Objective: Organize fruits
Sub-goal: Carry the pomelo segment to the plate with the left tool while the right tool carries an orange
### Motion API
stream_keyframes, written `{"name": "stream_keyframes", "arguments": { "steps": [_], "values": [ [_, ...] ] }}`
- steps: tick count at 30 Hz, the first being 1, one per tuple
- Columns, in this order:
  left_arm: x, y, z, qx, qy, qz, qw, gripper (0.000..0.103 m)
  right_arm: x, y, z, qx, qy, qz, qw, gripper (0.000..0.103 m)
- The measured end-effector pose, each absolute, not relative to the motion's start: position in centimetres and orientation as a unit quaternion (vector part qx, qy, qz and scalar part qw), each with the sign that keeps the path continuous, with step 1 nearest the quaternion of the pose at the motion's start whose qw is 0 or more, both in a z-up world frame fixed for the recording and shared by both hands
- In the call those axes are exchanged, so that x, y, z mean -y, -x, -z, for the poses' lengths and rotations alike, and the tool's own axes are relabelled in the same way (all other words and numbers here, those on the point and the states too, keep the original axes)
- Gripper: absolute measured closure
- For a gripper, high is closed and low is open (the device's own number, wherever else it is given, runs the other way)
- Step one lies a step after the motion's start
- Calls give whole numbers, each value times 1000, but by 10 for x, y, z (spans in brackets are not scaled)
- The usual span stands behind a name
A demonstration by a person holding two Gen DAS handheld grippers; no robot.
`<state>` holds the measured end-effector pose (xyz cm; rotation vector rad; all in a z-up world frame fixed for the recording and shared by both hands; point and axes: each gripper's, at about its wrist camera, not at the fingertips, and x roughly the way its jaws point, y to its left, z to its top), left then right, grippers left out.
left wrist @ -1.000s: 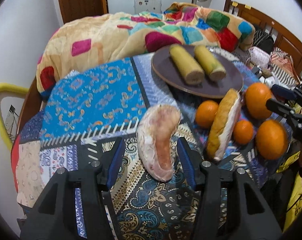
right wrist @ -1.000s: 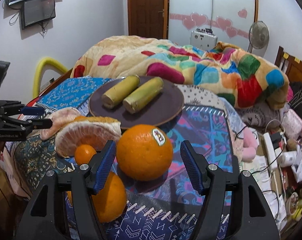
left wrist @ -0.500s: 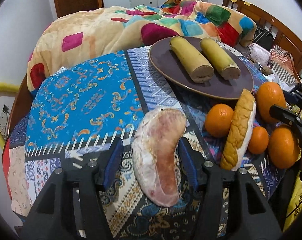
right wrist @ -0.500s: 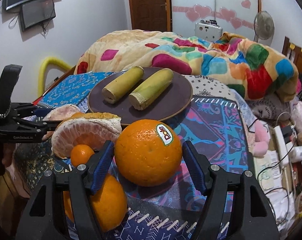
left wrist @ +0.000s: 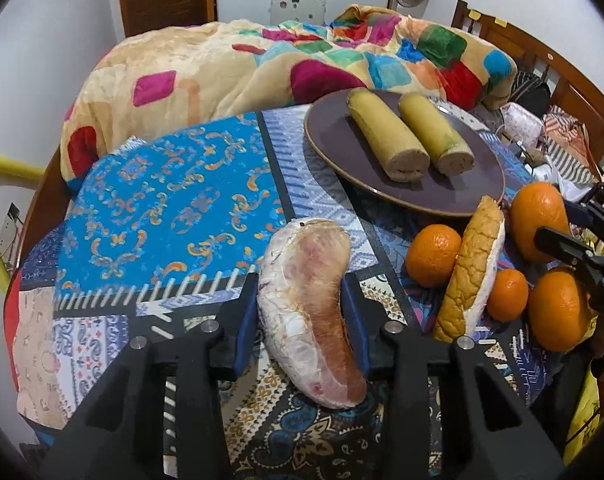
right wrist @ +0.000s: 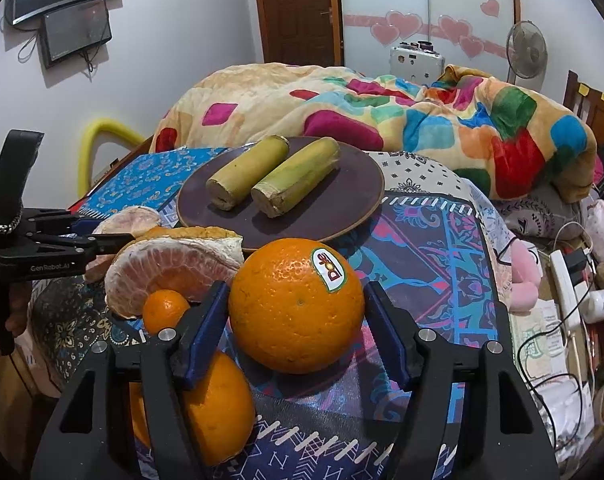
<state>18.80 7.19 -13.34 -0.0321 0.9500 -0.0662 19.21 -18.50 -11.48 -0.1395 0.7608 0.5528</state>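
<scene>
1. Left gripper (left wrist: 300, 316) is clamped on the peeled pomelo segment (left wrist: 310, 312), low in the frame's centre
2. Right gripper (right wrist: 298, 330) brackets the stickered orange (right wrist: 296, 306); whether its fingers pinch the fruit, I cannot tell

Sugarcane pieces: two (left wrist: 387, 133) (left wrist: 434, 132), side by side on one dark plate (left wrist: 454, 200)

Oranges: four – two large (left wrist: 539, 220) (left wrist: 558, 309), two small (left wrist: 433, 255) (left wrist: 507, 295)

Pomelo pieces: two – peeled segment (left wrist: 307, 312), wedge with rind (left wrist: 474, 276)

Grippers: two – left (left wrist: 300, 322), right (right wrist: 298, 322)
</scene>
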Motion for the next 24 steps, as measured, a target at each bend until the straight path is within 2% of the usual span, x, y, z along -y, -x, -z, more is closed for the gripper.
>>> {"name": "stream_keyframes", "arguments": {
  "steps": [1,5,24],
  "values": [
    [-72,-187,131,-454,15,31,890,75,185,-192,114,-366,68,-265,890,39],
    [-75,-185,117,-440,18,33,897,81,187,-193,110,-361,66,-266,891,39],
    [-67,-194,66,-379,14,28,925,82,194,-206,70,-307,55,-257,915,39]
  ]
}}
